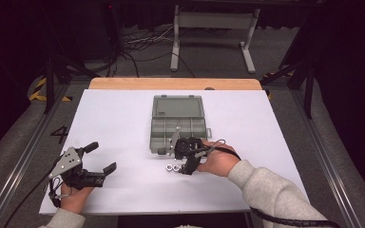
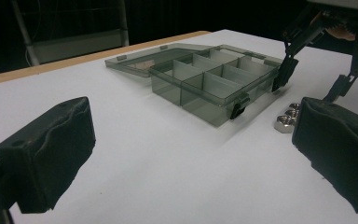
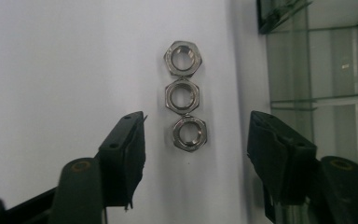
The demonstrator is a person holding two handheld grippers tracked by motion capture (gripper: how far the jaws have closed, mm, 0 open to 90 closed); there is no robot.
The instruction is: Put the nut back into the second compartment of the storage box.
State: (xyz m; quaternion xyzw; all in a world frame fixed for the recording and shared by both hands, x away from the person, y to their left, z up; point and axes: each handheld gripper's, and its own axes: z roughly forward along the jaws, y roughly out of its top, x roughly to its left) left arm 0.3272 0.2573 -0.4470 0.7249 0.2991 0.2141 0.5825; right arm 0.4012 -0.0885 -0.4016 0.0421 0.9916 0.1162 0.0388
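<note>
My right gripper [image 1: 186,159] hung over three steel nuts [image 3: 185,95] on the white table [image 1: 119,123], jaws wide apart w/ nothing in them. The nuts lay touching in a short row, just in front of the clear plastic box [image 1: 177,129], close to its near edge. The nearest nut sat between my jaws. Box was open, lid [image 1: 177,105] flat behind it, compartments looked bare. My left gripper [image 1: 91,161] rested well off to the left, jaws also spread wide & gripping nothing.
</note>
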